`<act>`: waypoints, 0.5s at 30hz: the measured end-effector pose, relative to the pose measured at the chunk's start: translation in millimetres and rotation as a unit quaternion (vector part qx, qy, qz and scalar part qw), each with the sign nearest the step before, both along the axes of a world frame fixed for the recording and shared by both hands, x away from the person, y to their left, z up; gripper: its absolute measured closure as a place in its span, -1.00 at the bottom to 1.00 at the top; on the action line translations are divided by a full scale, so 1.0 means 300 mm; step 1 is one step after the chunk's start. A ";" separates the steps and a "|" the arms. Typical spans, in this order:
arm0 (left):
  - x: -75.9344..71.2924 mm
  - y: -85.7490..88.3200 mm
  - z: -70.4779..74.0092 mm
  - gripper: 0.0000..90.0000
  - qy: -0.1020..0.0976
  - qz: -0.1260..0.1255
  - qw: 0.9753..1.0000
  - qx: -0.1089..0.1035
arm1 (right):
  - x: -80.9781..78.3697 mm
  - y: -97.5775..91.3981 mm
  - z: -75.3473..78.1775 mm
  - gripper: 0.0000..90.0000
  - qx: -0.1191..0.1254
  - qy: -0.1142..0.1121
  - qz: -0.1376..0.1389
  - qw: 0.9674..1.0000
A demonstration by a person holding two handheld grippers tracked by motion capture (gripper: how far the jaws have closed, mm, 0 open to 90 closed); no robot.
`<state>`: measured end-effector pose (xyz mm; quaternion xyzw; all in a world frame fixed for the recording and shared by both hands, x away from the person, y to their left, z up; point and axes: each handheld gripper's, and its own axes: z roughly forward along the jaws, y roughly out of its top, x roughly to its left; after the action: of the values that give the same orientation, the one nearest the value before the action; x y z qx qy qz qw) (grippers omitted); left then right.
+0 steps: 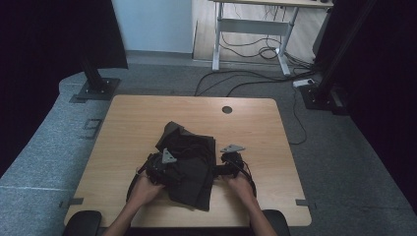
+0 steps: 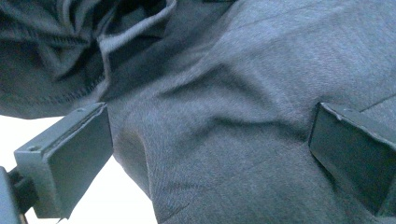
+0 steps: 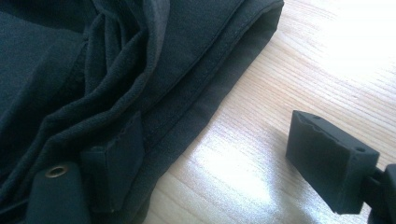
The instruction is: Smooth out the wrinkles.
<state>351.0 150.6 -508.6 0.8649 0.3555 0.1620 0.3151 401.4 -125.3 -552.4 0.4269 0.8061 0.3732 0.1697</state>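
Note:
A dark grey garment [image 1: 189,162] lies crumpled and partly folded in the middle of the wooden table [image 1: 133,118]. My left gripper [image 1: 168,171] rests on its left side. In the left gripper view the jaws stand wide apart with a bulge of grey cloth [image 2: 233,116] between them, not pinched. My right gripper [image 1: 217,169] sits at the garment's right edge. In the right gripper view it is open [image 3: 224,163]: one fingertip [image 3: 116,158] lies against the hemmed edge of the cloth [image 3: 70,70], the other hangs over bare wood [image 3: 303,70].
A round cable hole [image 1: 227,109] sits near the table's far edge. Black stand bases stand on the floor at far left [image 1: 96,88] and far right [image 1: 319,96]. Cables [image 1: 246,76] trail over the carpet toward a desk frame [image 1: 251,27].

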 end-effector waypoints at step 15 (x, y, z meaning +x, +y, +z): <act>-0.002 0.139 -0.029 -1.00 -0.019 0.052 0.997 -0.045 | 0.014 -0.048 0.063 -0.58 -0.010 0.026 -0.003 1.000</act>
<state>350.3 192.3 -517.4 0.8269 0.4009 0.1789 0.3515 405.6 -139.8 -533.5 0.4369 0.8125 0.3537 0.1544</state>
